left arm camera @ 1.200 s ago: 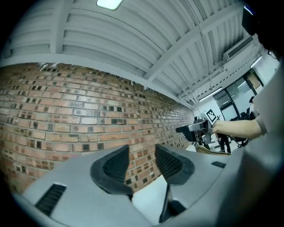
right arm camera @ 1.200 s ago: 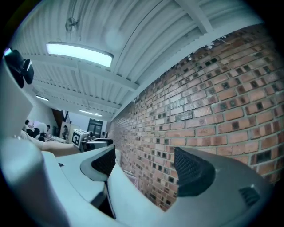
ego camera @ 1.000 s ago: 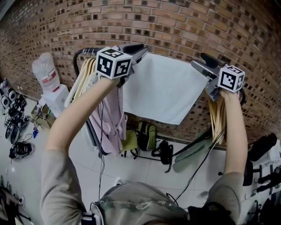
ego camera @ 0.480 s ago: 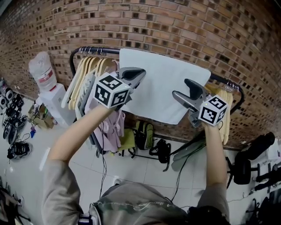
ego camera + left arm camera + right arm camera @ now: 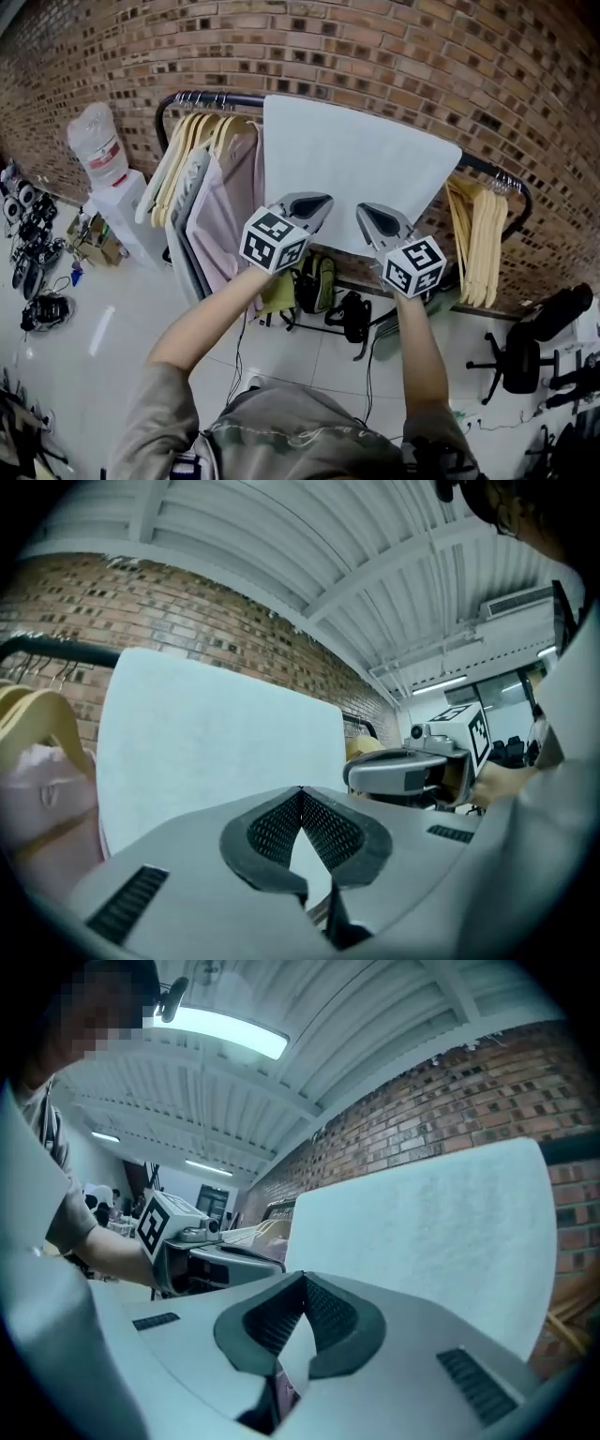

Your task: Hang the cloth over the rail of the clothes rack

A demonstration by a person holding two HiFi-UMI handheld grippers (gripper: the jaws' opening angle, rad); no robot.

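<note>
**Spotter:** White cloth (image 5: 361, 173), where is it sitting for you?

**Operator:** It is hanging over the black rail (image 5: 214, 97) of the clothes rack, at twelve o'clock from both my grippers. Its front half is dropping flat down the near side, and the brick wall (image 5: 394, 56) is rising behind it.

**Spotter:** Are you gripping it?

**Operator:** No. My left gripper (image 5: 322, 200) is sitting clenched, its pads meeting at the tips with nothing between them. My right gripper (image 5: 366, 213) has just been closing, and its jaws are now pressing together on nothing as well. Both gripper views are showing the cloth ahead of the tips. In the head view the tips are overlapping its lower edge, so I am not able to tell whether they are touching it.

**Spotter:** What is flanking the cloth?

**Operator:** Wooden hangers (image 5: 187, 150) and a pink garment (image 5: 230, 211) are hanging at ten o'clock. More bare hangers (image 5: 475, 234) are hanging at three o'clock. A water bottle (image 5: 94, 145) is standing at nine o'clock.
</note>
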